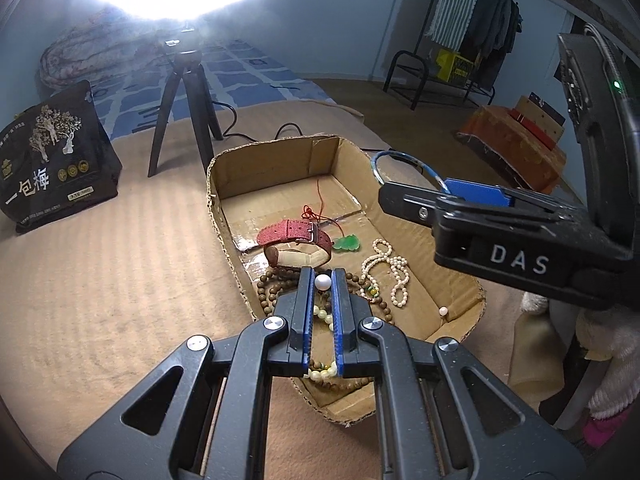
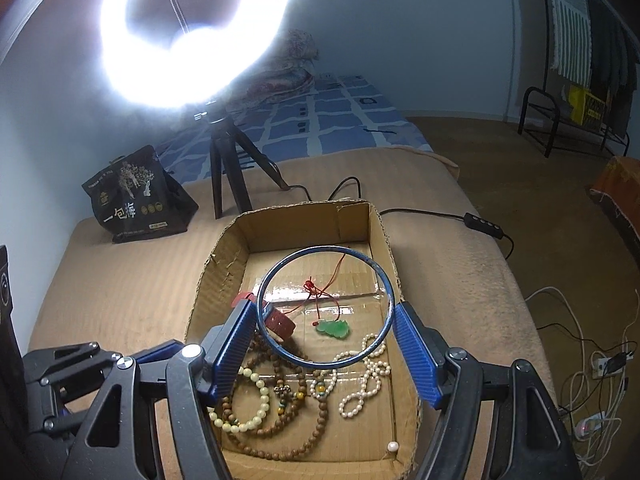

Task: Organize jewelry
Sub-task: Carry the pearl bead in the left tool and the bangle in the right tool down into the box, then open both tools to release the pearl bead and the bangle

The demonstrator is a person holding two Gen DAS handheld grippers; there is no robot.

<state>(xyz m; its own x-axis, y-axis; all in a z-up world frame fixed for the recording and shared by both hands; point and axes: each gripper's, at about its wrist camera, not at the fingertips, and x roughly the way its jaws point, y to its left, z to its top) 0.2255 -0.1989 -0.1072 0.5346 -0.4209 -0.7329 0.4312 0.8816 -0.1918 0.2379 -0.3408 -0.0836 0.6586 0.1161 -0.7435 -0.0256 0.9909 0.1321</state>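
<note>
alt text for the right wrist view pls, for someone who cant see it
The right gripper holds a blue bangle between its blue pads over an open cardboard box on a tan blanket. Inside lie a green pendant on red cord, pearl strands and brown bead strings; a ring light glares behind.

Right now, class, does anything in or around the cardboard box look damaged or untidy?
Yes. The cardboard box has ragged, torn edges, worst along its left wall. Inside, the brown bead strand and pale bead bracelet lie tangled in a heap.
</note>
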